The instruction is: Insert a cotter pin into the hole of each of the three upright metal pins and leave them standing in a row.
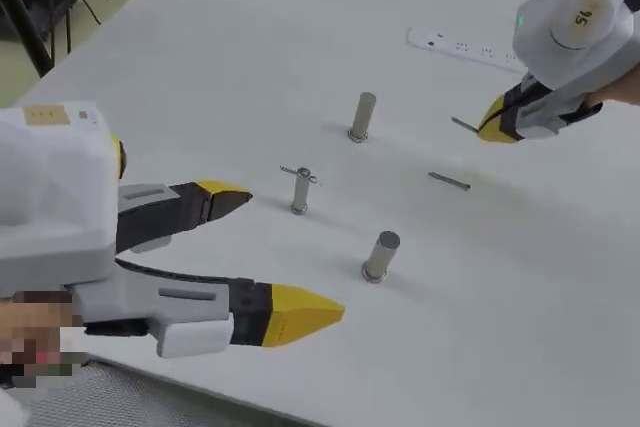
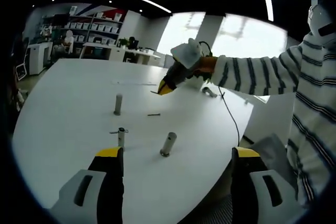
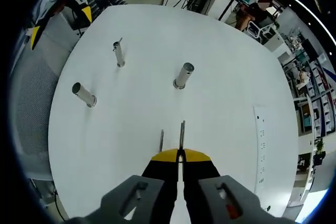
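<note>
We see three upright metal pins on white table (image 1: 200, 67). Middle pin (image 1: 300, 190) carries inserted cotter pin (image 1: 298, 173) through its top. From it, head view: far pin (image 1: 362, 117) at 1 o'clock, near pin (image 1: 380, 256) at 4 o'clock, loose cotter pin (image 1: 449, 181) flat at 3 o'clock. Right tool (image 1: 487, 127), 2 o'clock, pinches held cotter pin (image 1: 464, 125). Left tool (image 1: 296, 253), 6 o'clock, spread wide.

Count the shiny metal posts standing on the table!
3: the far silver metal post, the thinner middle post with a wire cotter pin through it, the near post.
</note>
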{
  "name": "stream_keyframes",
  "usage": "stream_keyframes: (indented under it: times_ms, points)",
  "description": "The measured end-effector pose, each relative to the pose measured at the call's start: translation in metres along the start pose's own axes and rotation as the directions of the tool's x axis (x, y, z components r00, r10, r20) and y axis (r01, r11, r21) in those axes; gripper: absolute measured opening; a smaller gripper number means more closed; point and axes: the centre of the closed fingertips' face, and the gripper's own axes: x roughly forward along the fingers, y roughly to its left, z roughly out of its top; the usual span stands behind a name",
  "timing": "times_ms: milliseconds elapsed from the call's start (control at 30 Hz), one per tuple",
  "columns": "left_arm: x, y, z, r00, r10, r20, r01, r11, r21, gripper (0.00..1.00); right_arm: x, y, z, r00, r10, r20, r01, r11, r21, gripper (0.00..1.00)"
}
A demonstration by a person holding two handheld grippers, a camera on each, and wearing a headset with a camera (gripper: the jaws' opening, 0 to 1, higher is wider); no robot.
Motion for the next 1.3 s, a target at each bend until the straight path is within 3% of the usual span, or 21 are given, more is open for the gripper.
stream_keyframes:
  times_ms: [167,267,433,567,733,1067,1300]
  points:
    - [0.002,0.0,0.007,0.9998,0.002,0.022,-0.002,1.0,-0.003,0.81,-0.015,0.001,0.006,0.997,-0.055,0.055,0.056,0.998,-0.018,0.0]
    - [0.005,-0.002,0.013,0.9992,-0.012,0.039,0.013,0.999,-0.029,0.77,-0.025,0.002,0.011,0.9913,-0.093,0.094,0.095,0.995,-0.021,0.0]
    - [0.013,-0.002,0.023,0.9988,-0.024,0.042,0.025,0.999,-0.033,0.72,-0.04,0.016,0.019,0.9788,-0.144,0.145,0.152,0.987,-0.045,0.0]
    - [0.022,0.001,0.036,0.9979,-0.021,0.061,0.023,0.999,-0.03,0.7,-0.052,0.02,0.024,0.9624,-0.215,0.167,0.232,0.969,-0.09,0.0]
    - [0.035,-0.002,0.046,0.9972,-0.046,0.058,0.048,0.998,-0.035,0.66,-0.064,0.037,0.029,0.9426,-0.266,0.202,0.291,0.951,-0.106,0.0]
    - [0.066,-0.002,0.055,0.9956,-0.062,0.071,0.07,0.99,-0.119,0.53,-0.079,0.066,0.041,0.9105,-0.31,0.273,0.341,0.937,-0.074,0.0]
    - [0.083,-0.017,0.057,0.9941,-0.101,0.041,0.104,0.99,-0.096,0.47,-0.08,0.084,0.047,0.9017,-0.308,0.303,0.342,0.937,-0.065,0.0]
